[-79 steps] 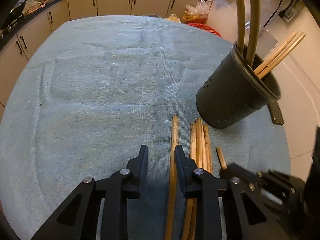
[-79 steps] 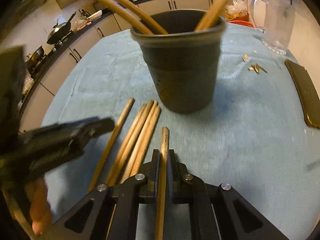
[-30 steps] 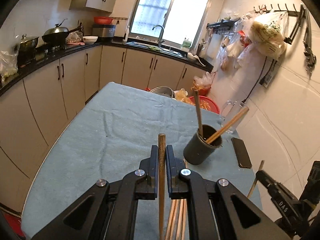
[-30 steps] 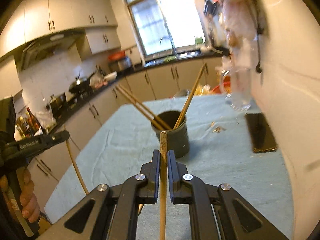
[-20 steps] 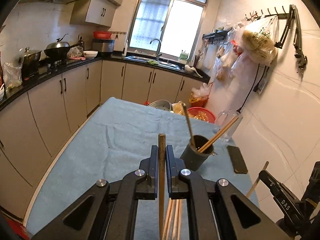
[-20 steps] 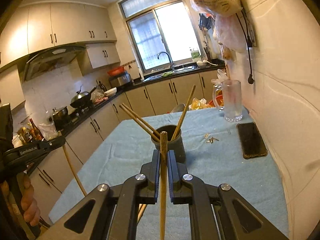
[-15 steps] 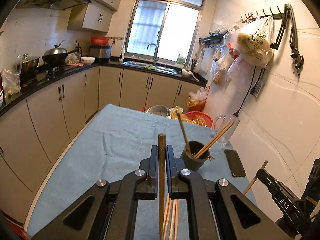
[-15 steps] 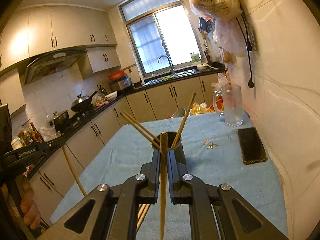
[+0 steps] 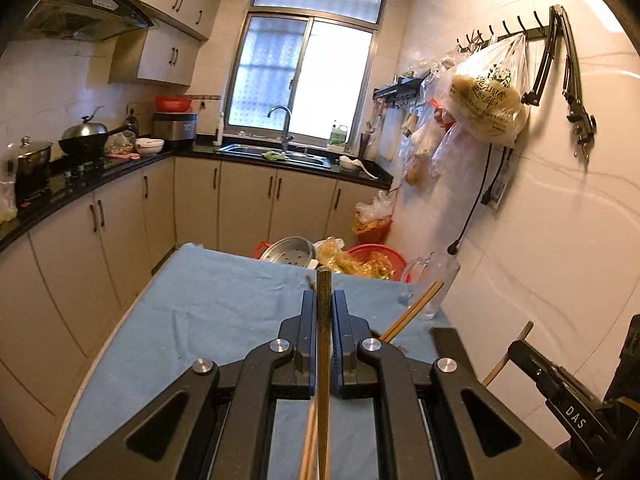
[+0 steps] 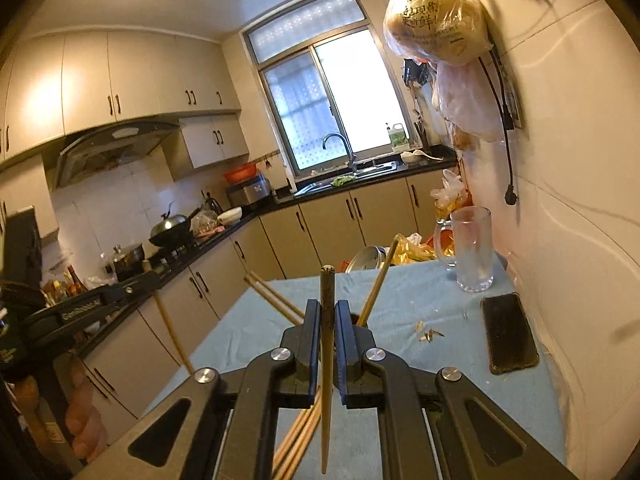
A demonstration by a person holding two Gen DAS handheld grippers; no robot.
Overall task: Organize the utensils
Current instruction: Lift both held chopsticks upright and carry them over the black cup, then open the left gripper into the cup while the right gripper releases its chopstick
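Observation:
My left gripper [image 9: 323, 300] is shut on a wooden chopstick [image 9: 323, 360] and holds it high above the blue cloth table [image 9: 208, 320]. My right gripper [image 10: 328, 310] is shut on another wooden chopstick [image 10: 327, 368], also lifted. The dark utensil cup is almost hidden behind the fingers in both views; chopsticks standing in it stick out in the left wrist view [image 9: 412, 312] and in the right wrist view [image 10: 378, 280]. Loose chopsticks [image 10: 298, 440] lie on the cloth below. The right gripper shows in the left wrist view [image 9: 560, 404], the left one in the right wrist view [image 10: 84, 308].
A glass mug [image 10: 472, 252] and a black phone [image 10: 509, 334] sit by the right wall. Small scraps [image 10: 430, 334] lie on the cloth. Cabinets, a stove with pots [image 10: 170, 226] and a sink line the room. Bags hang on the wall [image 9: 486, 92].
Both grippers closed on a chopstick each and rose well above the table, tilting up toward the room. The cup is now nearly covered by the fingers.

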